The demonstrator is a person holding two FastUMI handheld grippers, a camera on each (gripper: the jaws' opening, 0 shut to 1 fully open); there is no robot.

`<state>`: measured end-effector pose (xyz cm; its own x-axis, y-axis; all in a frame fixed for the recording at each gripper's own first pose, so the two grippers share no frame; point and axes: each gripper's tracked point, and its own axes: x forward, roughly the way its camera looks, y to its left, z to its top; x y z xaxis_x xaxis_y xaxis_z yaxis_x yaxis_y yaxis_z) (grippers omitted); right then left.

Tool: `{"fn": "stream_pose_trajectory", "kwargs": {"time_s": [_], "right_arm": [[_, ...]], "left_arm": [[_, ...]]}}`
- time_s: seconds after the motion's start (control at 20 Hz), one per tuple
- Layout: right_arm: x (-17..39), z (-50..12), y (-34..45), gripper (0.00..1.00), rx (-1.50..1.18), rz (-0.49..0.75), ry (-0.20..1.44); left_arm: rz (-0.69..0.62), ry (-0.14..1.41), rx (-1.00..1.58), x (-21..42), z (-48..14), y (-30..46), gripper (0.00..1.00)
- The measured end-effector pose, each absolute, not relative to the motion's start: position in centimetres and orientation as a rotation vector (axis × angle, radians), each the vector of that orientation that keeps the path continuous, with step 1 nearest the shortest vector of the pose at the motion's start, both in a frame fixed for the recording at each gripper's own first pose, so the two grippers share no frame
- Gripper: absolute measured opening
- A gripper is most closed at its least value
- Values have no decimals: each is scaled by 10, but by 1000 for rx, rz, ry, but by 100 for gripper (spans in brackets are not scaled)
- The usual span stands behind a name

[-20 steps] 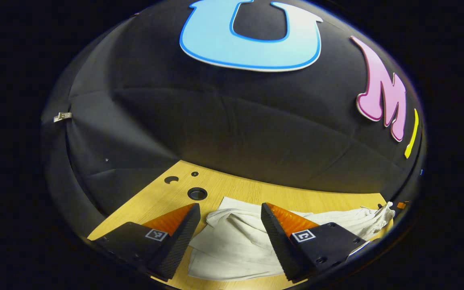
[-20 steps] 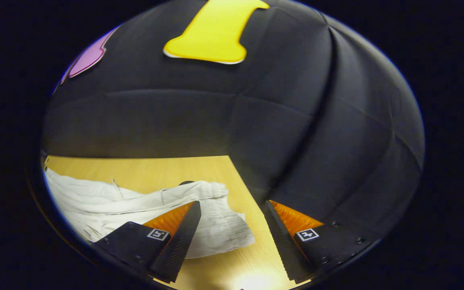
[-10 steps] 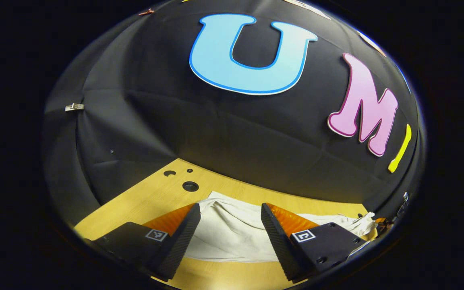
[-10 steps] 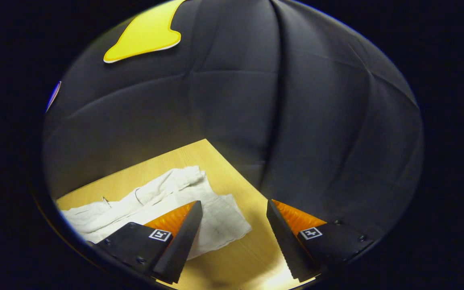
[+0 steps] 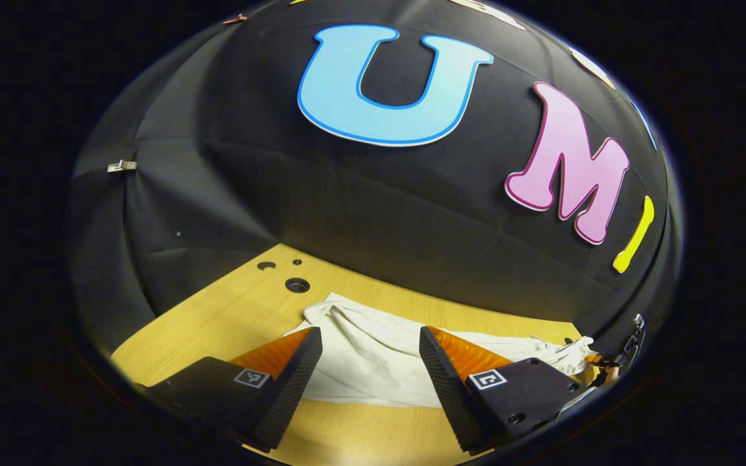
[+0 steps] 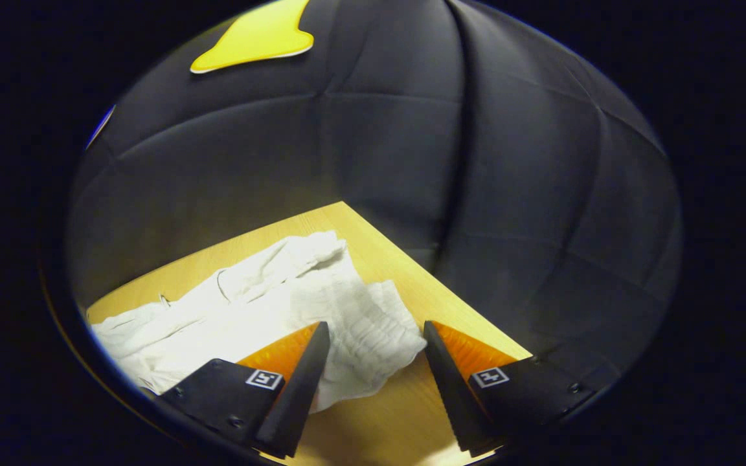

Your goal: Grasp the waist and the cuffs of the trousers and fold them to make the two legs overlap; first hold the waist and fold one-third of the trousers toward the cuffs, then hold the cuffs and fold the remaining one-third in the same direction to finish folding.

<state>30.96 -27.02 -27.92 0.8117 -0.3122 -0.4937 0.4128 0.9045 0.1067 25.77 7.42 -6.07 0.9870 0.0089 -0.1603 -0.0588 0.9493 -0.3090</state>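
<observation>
White trousers (image 5: 373, 353) lie crumpled on a light wooden table (image 5: 243, 310). In the left gripper view the cuff end spreads just ahead of my left gripper (image 5: 371, 340), which is open and hovers over the cloth without touching it. The far end of the trousers (image 5: 564, 353) trails to the right. In the right gripper view the gathered elastic waist (image 6: 373, 323) lies between and just ahead of the fingers of my right gripper (image 6: 376, 333), which is open. The rest of the trousers (image 6: 217, 310) stretches away to the left.
Three round holes (image 5: 296, 285) are cut in the table near its far left corner. The black cloth wall stands close behind the table on both sides. A table edge (image 6: 412, 272) runs diagonally just right of the waist. A bit of the other gripper (image 5: 612, 366) peeks in at far right.
The left gripper drew back and rose slightly, so the cloth sits farther ahead. The right gripper swung and moved in toward the waist, which now lies between its fingers.
</observation>
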Motion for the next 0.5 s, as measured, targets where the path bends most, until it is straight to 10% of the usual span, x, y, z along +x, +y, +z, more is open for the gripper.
{"fn": "stream_pose_trajectory", "kwargs": {"time_s": [0.15, 0.5], "right_arm": [[313, -279, -263, 56, 258, -360, 483], [312, -281, -251, 28, 208, -340, 491]], "left_arm": [[27, 172, -395, 248, -77, 59, 96], [18, 209, -354, 239, -97, 55, 96]]}}
